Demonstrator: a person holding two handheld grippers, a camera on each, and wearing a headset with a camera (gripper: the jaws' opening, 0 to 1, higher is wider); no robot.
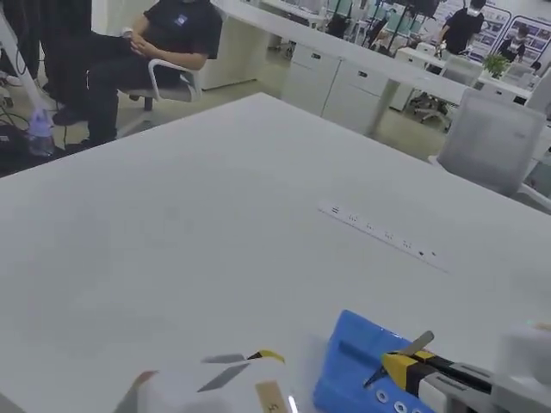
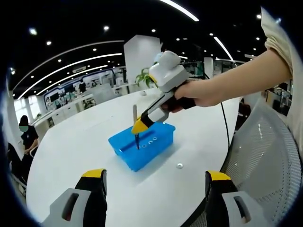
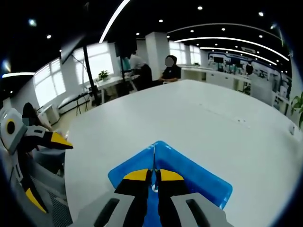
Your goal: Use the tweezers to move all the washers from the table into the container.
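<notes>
The jaws of the right gripper [image 3: 154,176] are pinched narrow on the tweezers [image 3: 154,161], whose tips point down into the blue container [image 3: 203,182]; the left gripper [image 2: 156,176] gapes wide; one washer [image 2: 179,165] lies on the table [image 2: 80,142] just beside the container, toward the table's edge.

At the centre of the left gripper view, your blue container [image 2: 142,144] reads as smooth moulded plastic with a faint sheen, set on a matt white table [image 2: 71,151]. The tweezers [image 2: 135,116] look like thin bare metal, and the washer [image 2: 179,165] at lower right glints metallic. The right gripper [image 2: 137,127] wears glossy white plastic with yellow-and-black tips. A chair [image 2: 265,156] at the right edge shows pale woven mesh.
</notes>
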